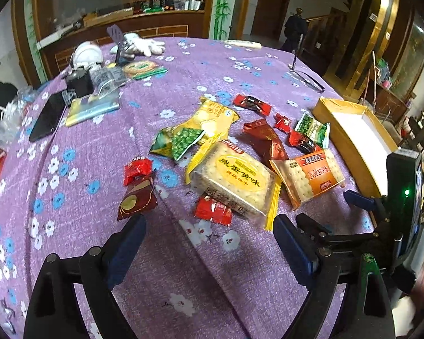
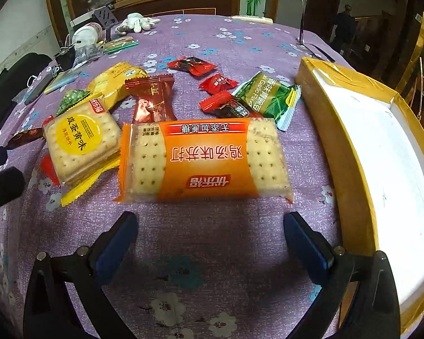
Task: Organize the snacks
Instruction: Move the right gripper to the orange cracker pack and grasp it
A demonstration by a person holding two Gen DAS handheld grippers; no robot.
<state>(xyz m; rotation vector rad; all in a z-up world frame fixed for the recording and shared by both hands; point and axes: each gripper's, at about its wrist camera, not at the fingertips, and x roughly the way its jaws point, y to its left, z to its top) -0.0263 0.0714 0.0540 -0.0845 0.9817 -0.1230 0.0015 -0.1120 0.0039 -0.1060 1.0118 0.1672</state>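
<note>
- Nearest my right camera: the right gripper (image 2: 210, 226), released, blue pads spread wide over bare purple floral cloth, nothing between them.
- Just beyond its fingertips lies the orange cracker pack (image 2: 205, 159), flat on the surface (image 2: 183, 254), long side across the view, not touched by the pads.
- To its left, touching or nearly so, the yellow cracker pack (image 2: 82, 144) sits slightly tilted on top of small red wrappers.
- Behind these: a dark red sachet (image 2: 152, 100), a green pea packet (image 2: 268, 96), a yellow snack bag (image 2: 114, 82) and several red candies (image 2: 217, 83), loosely scattered and partly overlapping.
- The cardboard box (image 2: 339, 147), yellow-brown walls with a white floor, stands on the right of the snacks, close beside the orange pack; I see nothing inside the part in view.
- Left gripper (image 1: 209, 226): also released, jaws wide, hovering above the cloth with its tips near the yellow pack's front corner and a red candy (image 1: 213, 210); contact I cannot confirm, the fisheye distorts here.
- From the left camera, a brown-and-gold sachet (image 1: 137, 197) lies just ahead of the left pad.
- Far side of the surface: a black phone (image 1: 48, 115), white gloves (image 1: 144, 43), assorted clutter, too small to identify.
</note>
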